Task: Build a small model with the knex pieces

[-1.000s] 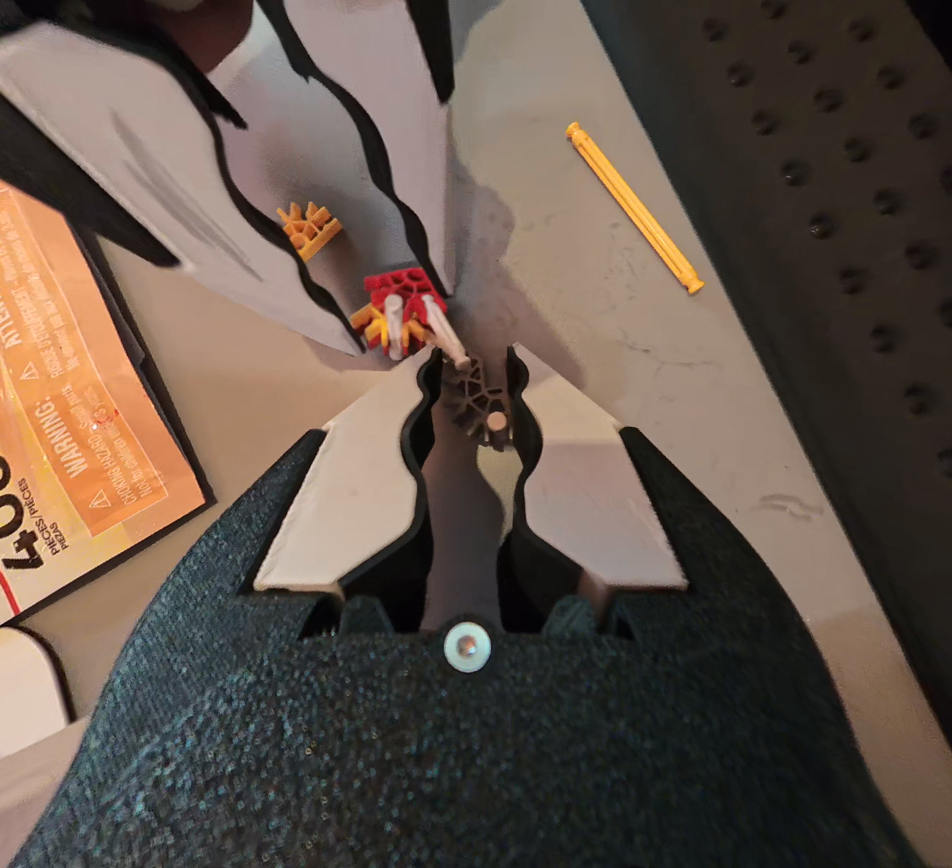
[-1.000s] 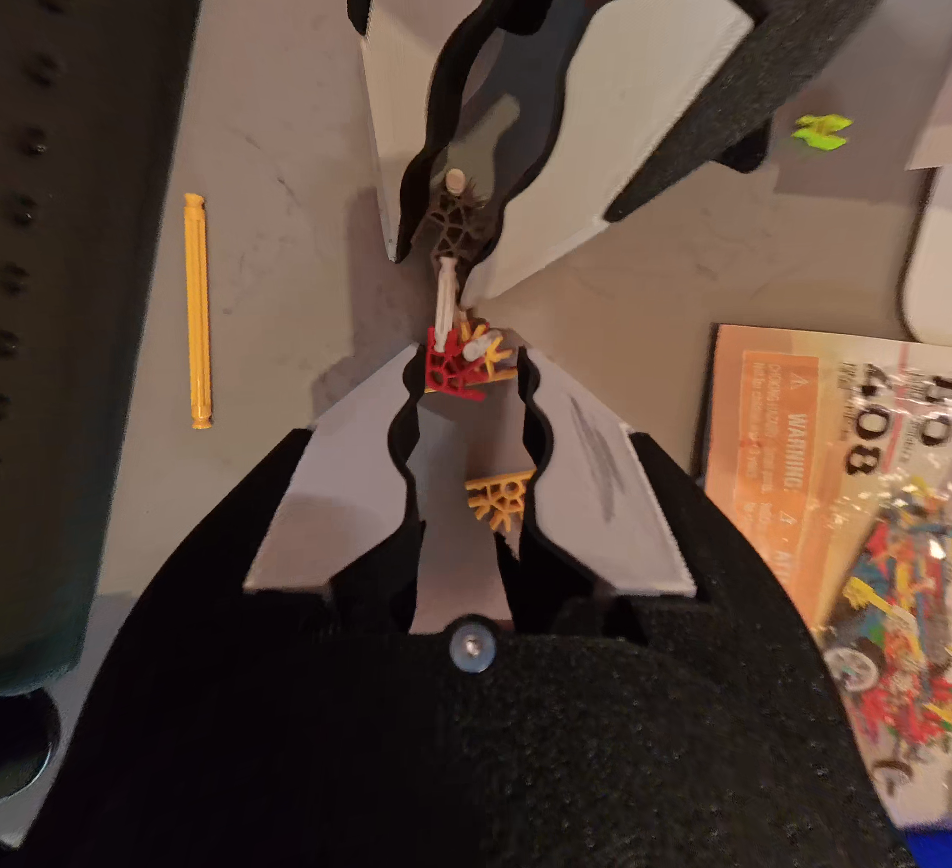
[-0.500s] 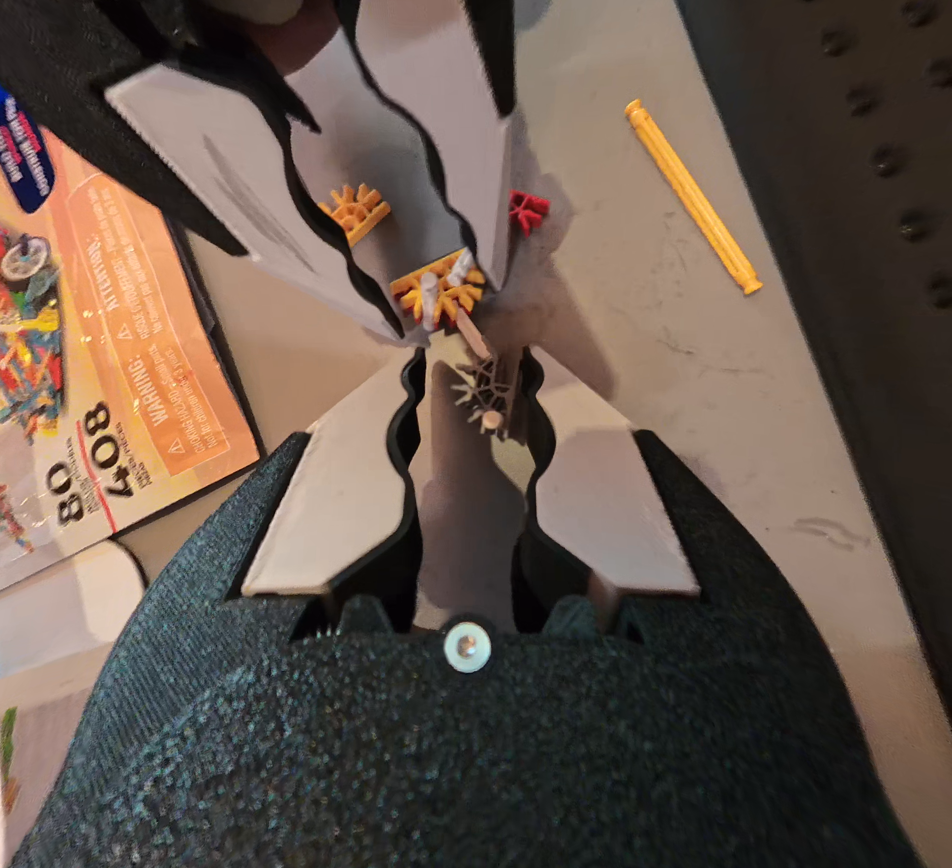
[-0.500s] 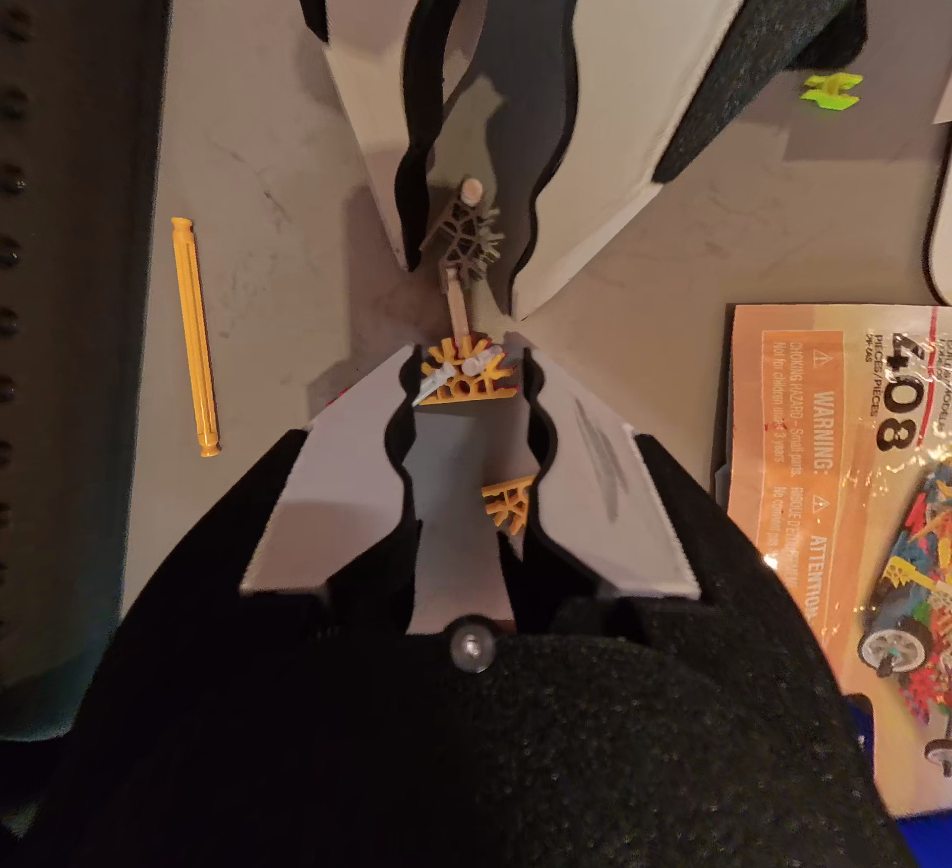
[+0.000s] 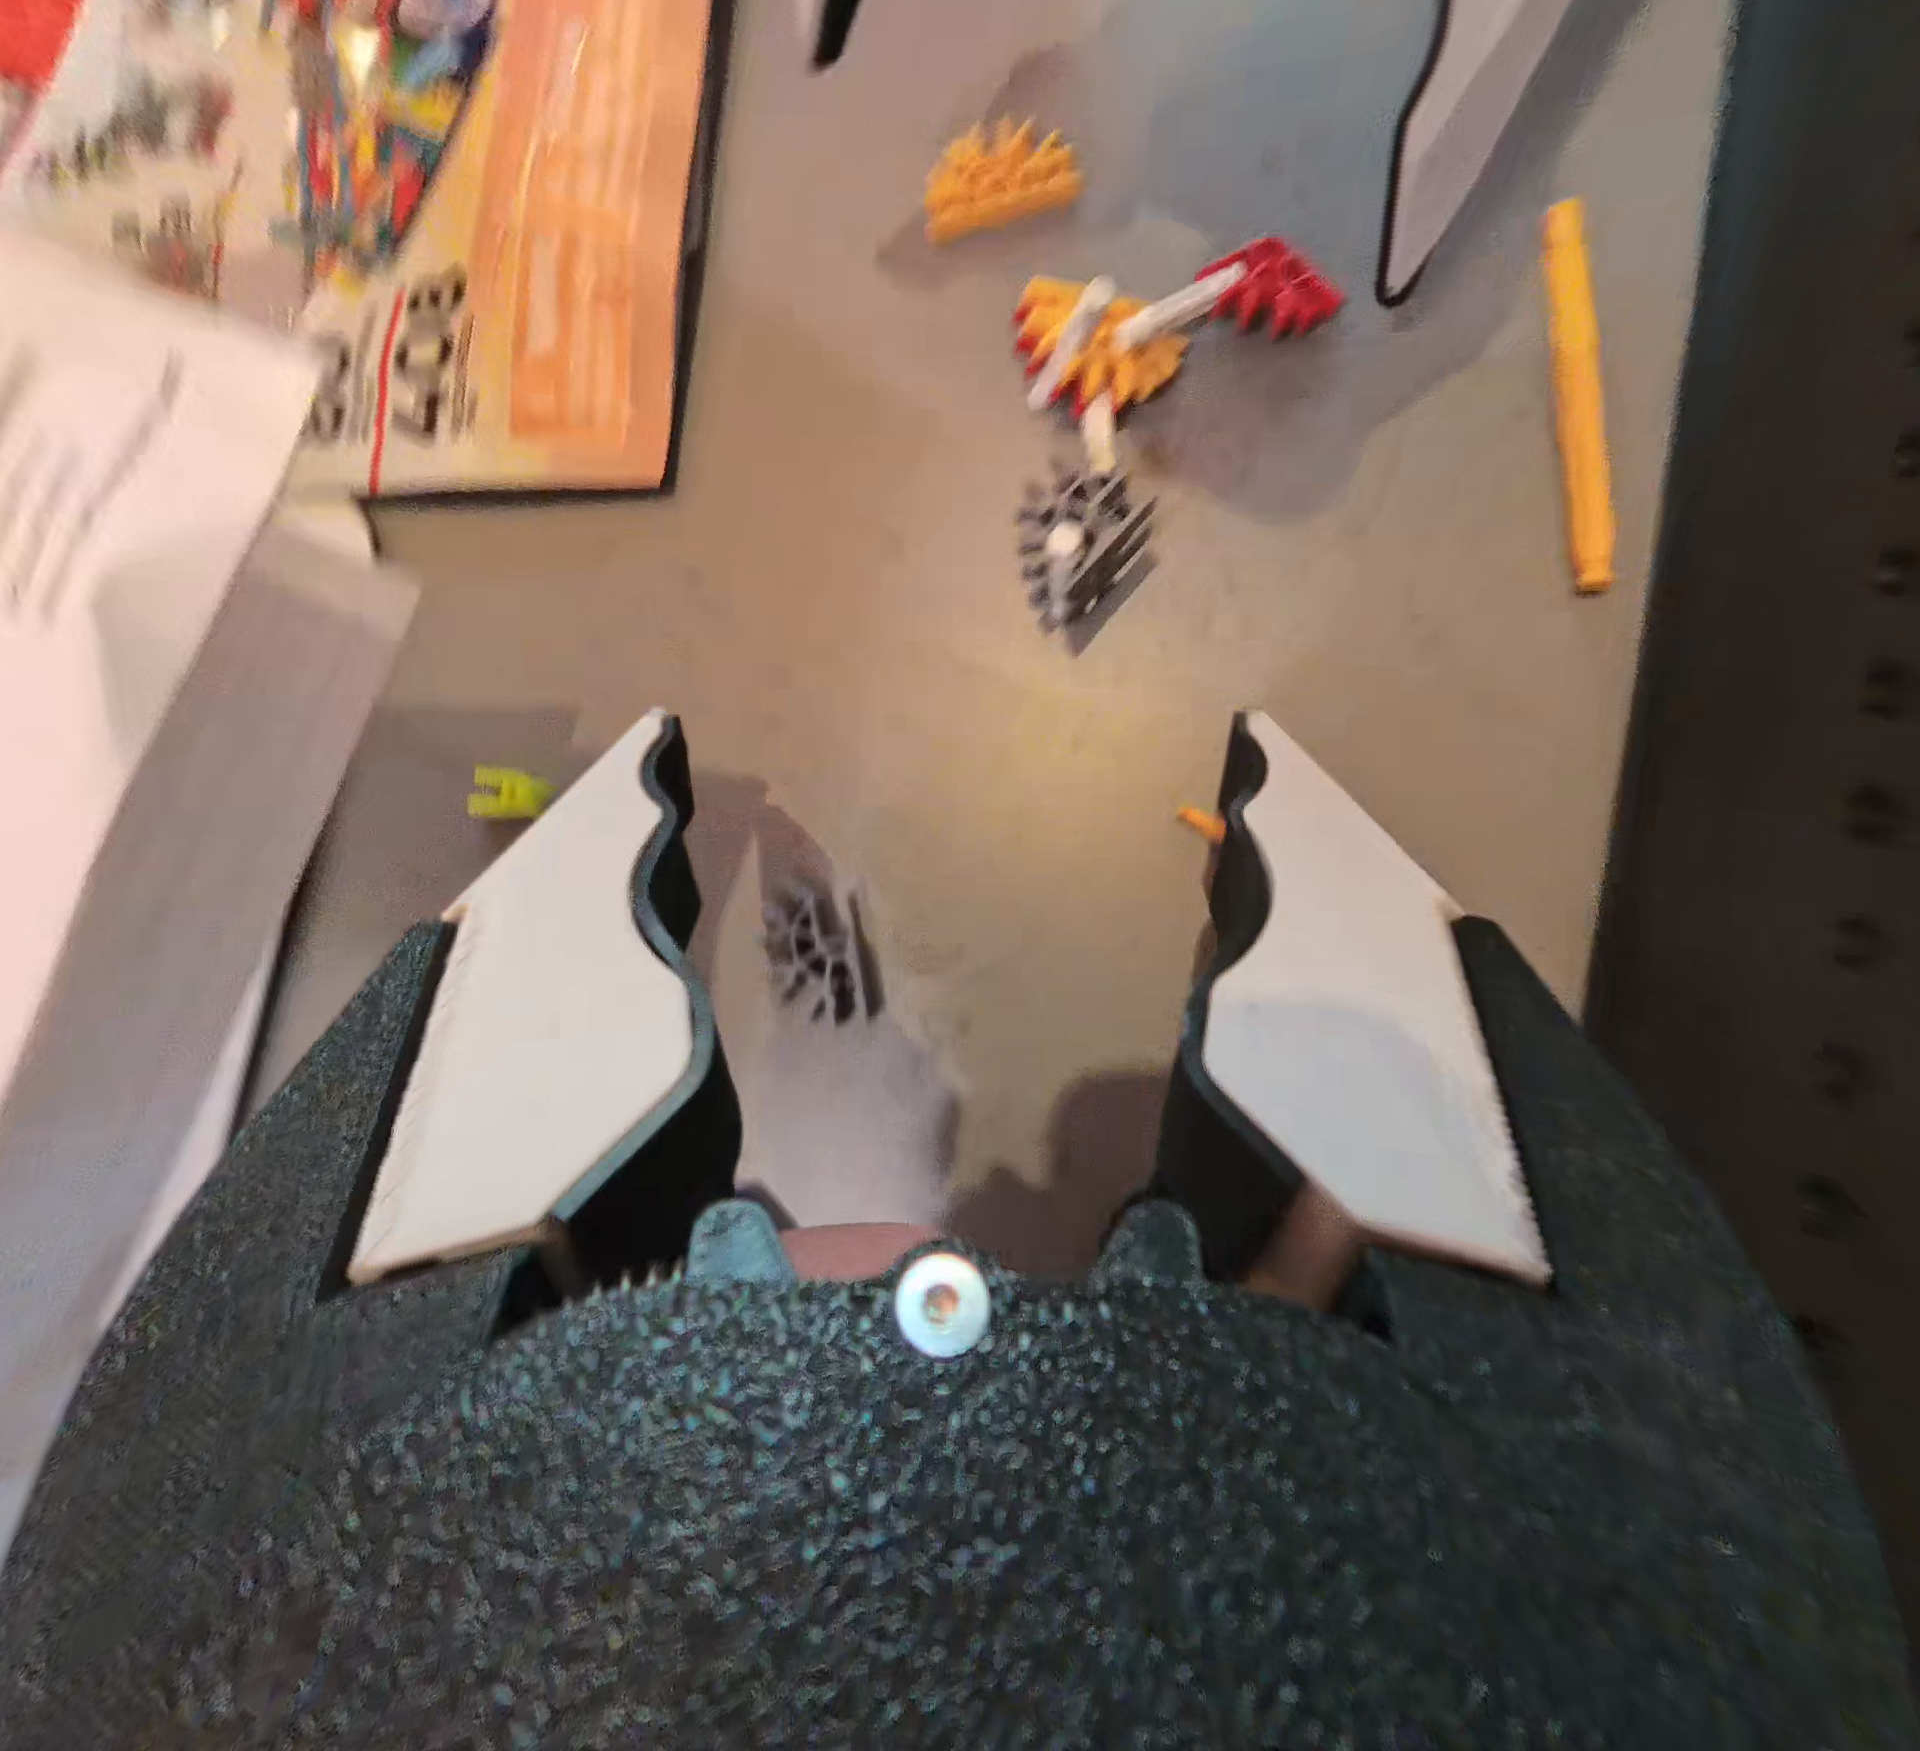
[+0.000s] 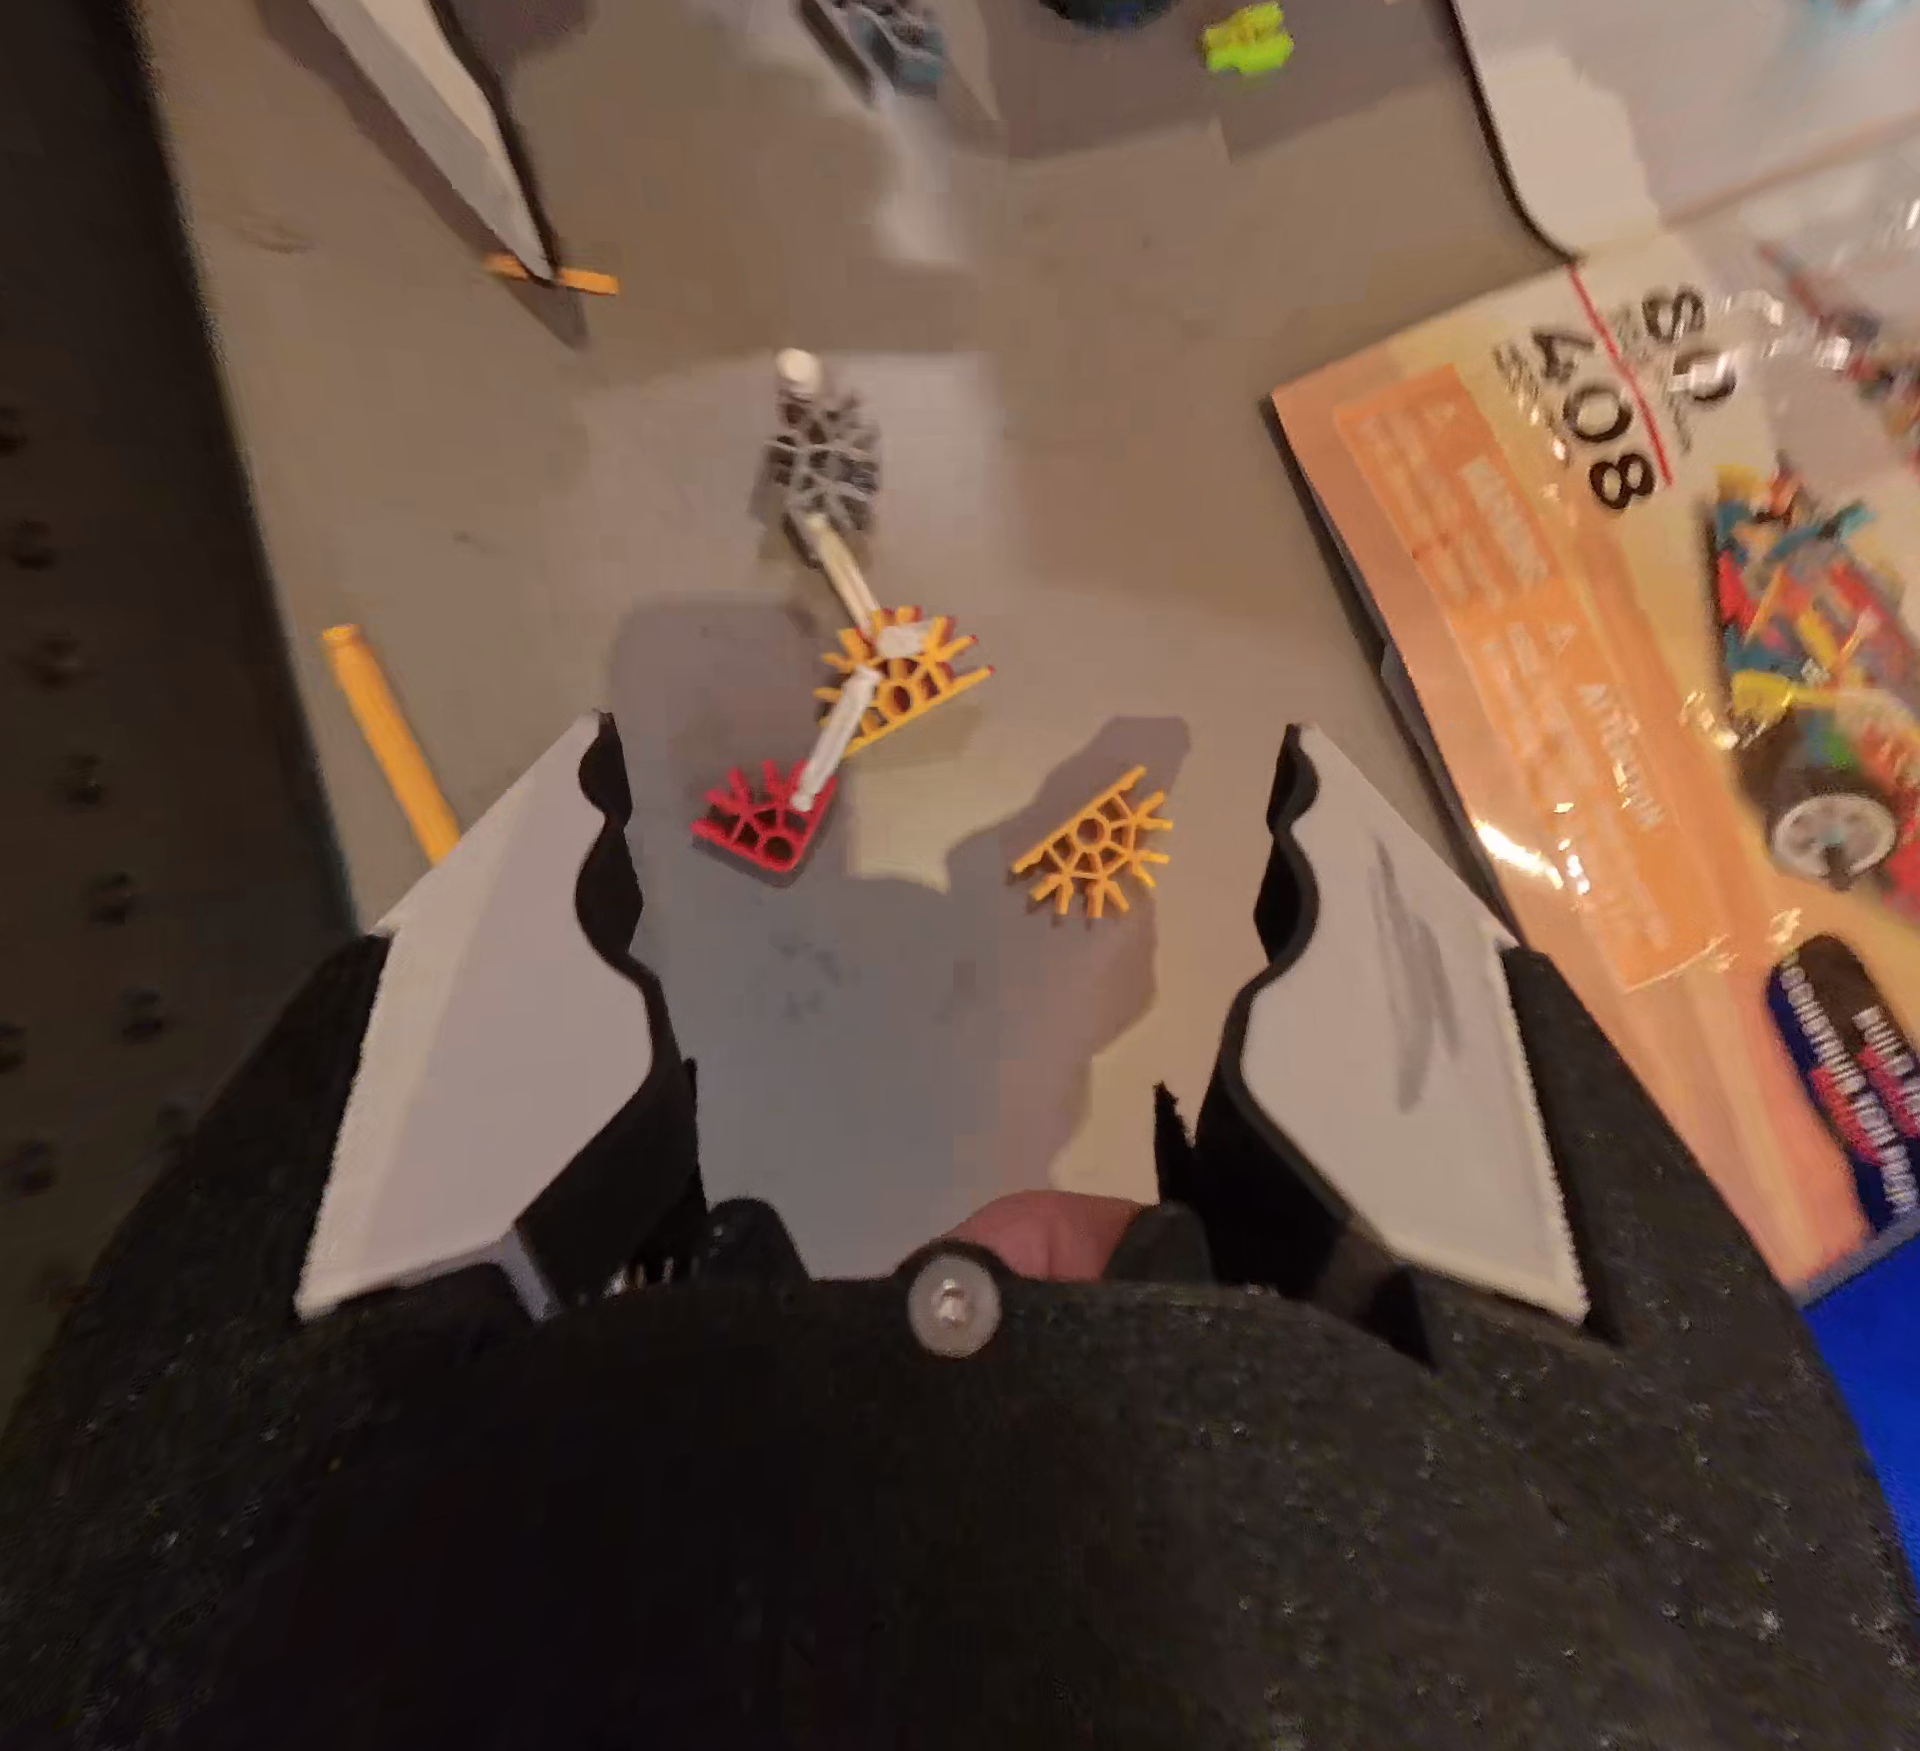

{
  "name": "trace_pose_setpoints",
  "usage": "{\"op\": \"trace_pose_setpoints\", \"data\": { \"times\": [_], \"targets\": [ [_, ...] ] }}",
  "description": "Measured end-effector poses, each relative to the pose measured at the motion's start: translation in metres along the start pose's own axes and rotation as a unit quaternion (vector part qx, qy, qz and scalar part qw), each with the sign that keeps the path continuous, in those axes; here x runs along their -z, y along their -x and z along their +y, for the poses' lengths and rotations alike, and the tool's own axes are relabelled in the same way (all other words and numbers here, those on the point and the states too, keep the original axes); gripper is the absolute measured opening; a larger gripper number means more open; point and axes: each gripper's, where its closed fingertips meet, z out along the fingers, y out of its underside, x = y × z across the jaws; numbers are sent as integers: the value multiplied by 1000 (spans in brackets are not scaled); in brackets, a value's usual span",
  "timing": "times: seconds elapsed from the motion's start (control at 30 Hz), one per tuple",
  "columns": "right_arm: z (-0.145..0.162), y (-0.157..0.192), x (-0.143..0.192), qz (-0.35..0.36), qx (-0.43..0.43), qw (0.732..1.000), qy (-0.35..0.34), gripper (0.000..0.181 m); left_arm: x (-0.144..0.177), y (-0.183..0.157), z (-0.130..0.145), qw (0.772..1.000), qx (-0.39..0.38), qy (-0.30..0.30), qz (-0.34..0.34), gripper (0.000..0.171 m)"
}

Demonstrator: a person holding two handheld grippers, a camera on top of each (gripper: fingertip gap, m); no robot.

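A small build of toy connectors lies on the grey table: a grey connector [image 5: 1086, 548] [image 6: 821, 465], a yellow one [image 5: 1112, 345] [image 6: 902, 675] and a red one [image 5: 1273, 299] [image 6: 767, 813], joined by short white rods. My left gripper [image 5: 951, 735] is open and empty, pulled back from the build. My right gripper [image 6: 945, 745] is open and empty, with the red connector lying between its fingertips. A loose yellow connector [image 6: 1096, 841] [image 5: 1000, 179] lies beside the build. Both views are blurred by motion.
A yellow rod [image 5: 1577, 392] [image 6: 387, 735] lies by a dark perforated panel [image 5: 1787, 558]. An orange toy box [image 6: 1621, 662] [image 5: 582, 174] sits at the side. A green clip [image 6: 1245, 39] [image 5: 504, 792], a second grey connector [image 5: 816, 948] and a short orange rod [image 6: 561, 278] lie near.
Both grippers have opened, let go of the build and drawn back from each other. The build now lies on the table. The red connector is back on a white rod.
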Motion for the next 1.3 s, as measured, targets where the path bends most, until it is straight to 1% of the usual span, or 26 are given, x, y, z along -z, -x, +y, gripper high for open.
{"op": "trace_pose_setpoints", "data": {
  "times": [0.03, 0.07, 0.1, 0.13, 0.17, 0.2, 0.23, 0.27, 0.43, 0.5, 0.53, 0.63, 0.7, 0.73, 0.8, 0.83, 0.9, 0.97, 1.03, 1.07, 1.2, 1.3],
  "targets": [
    [3, -3, -8, 0, -23, 1000, -2, 121, 0, 2, 10, 1000, 26, 15, -2, 100],
    [5, -3, -16, -8, -43, 999, -8, 122, 1, 1, 19, 999, 45, 22, 2, 104],
    [8, -3, -24, -14, -62, 998, -10, 123, 0, -1, 27, 998, 63, 28, 8, 112],
    [13, -4, -32, -14, -77, 997, -3, 123, -2, 0, 38, 996, 76, 45, -1, 113],
    [14, -5, -35, -5, -75, 997, -3, 123, -4, 5, 47, 995, 85, 52, -23, 117],
    [13, -7, -36, 11, -67, 998, -9, 127, -3, 6, 46, 993, 107, 33, -23, 116],
    [14, -8, -35, 19, -75, 997, -4, 128, -4, 6, 51, 991, 129, 31, -21, 117],
    [16, -8, -34, 22, -87, 996, 0, 128, -4, 6, 52, 989, 142, 24, -21, 118],
    [23, -10, -33, 40, -130, 991, -4, 134, 1, 12, 53, 989, 136, 12, -61, 125],
    [25, -10, -32, 45, -143, 989, 1, 134, 2, 25, 54, 983, 156, 2, -97, 119],
    [24, -11, -33, 45, -143, 989, -2, 135, 3, 28, 56, 981, 161, 0, -105, 121],
    [23, -13, -34, 49, -146, 988, -12, 135, 6, 38, 62, 976, 171, 8, -134, 136],
    [24, -17, -35, 59, -157, 986, -17, 141, 7, 38, 66, 974, 184, 15, -128, 136],
    [23, -18, -35, 58, -156, 986, -24, 141, 7, 40, 69, 972, 193, 19, -130, 139],
    [24, -21, -35, 63, -158, 985, -41, 144, 8, 41, 71, 970, 203, 19, -131, 142],
    [24, -21, -35, 64, -157, 985, -44, 144, 9, 43, 71, 970, 198, 20, -141, 145],
    [25, -20, -34, 75, -169, 982, -42, 144, 11, 44, 71, 968, 196, 19, -157, 146],
    [26, -19, -33, 78, -175, 981, -44, 143, 13, 47, 73, 963, 203, 21, -175, 152],
    [26, -19, -33, 82, -176, 980, -42, 144, 14, 47, 75, 961, 209, 21, -180, 154],
    [26, -19, -33, 81, -177, 980, -43, 144, 15, 49, 77, 959, 210, 25, -189, 158],
    [26, -19, -33, 80, -177, 980, -43, 144, 14, 51, 73, 959, 201, 27, -197, 158],
    [26, -19, -33, 80, -177, 980, -43, 144, 9, 54, 74, 960, 214, 31, -180, 159]
  ]
}}
